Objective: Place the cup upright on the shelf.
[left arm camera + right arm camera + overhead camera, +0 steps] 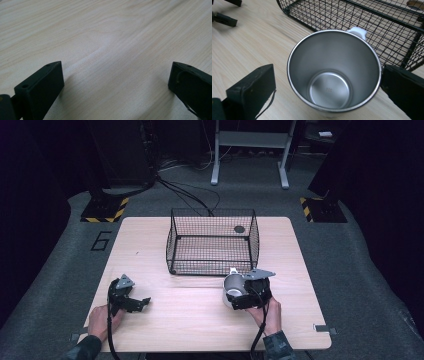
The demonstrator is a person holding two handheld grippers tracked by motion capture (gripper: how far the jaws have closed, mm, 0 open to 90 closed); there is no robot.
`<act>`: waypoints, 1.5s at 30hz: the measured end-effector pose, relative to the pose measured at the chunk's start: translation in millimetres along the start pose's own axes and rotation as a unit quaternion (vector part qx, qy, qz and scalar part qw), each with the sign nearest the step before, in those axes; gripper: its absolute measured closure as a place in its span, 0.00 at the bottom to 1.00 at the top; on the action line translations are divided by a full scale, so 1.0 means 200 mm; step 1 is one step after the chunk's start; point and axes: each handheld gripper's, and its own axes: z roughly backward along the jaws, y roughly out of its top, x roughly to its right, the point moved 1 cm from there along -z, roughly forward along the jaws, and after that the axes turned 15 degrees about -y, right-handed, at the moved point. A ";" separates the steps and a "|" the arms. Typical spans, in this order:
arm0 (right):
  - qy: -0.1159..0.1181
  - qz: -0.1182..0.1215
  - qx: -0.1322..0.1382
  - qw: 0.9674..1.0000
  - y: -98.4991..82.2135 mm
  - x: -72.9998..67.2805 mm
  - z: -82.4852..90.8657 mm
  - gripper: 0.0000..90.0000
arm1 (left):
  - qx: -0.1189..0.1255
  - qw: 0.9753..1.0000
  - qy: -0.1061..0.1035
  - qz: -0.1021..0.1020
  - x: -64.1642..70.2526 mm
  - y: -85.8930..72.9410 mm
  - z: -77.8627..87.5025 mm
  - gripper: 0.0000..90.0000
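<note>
Right gripper (328, 82): jaws spread around steel cup (333, 72) — ungripped, beside basket (212, 242) front edge.
Left gripper (116, 82): jaws apart — over bare table (105, 37).

The high view looks forward and down from above the person's side, taking in the whole table (150, 240), the basket (212, 241) and the floor beyond. The left gripper view sits low, close over bare wood (112, 37). The right gripper view looks steeply down into the cup (329, 75), close; it shares cup (232, 287) and basket (372, 17) with the high view
</note>
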 end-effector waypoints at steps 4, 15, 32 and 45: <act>-0.008 -0.005 -0.002 1.000 0.01 -0.01 -0.02 0.00 | 0.000 1.000 0.000 0.000 0.00 0.00 0.00 0.00; -0.025 -0.009 -0.024 0.999 0.03 -0.03 -0.11 0.01 | 0.000 1.000 0.000 0.000 0.00 0.00 0.00 0.00; -0.038 -0.017 -0.035 0.999 0.03 -0.05 -0.14 0.05 | 0.003 1.000 0.001 0.003 0.00 0.00 0.00 0.00; -0.024 0.004 -0.021 0.999 0.00 -0.05 -0.12 0.06 | -0.001 1.000 0.000 0.000 0.00 0.00 0.00 0.00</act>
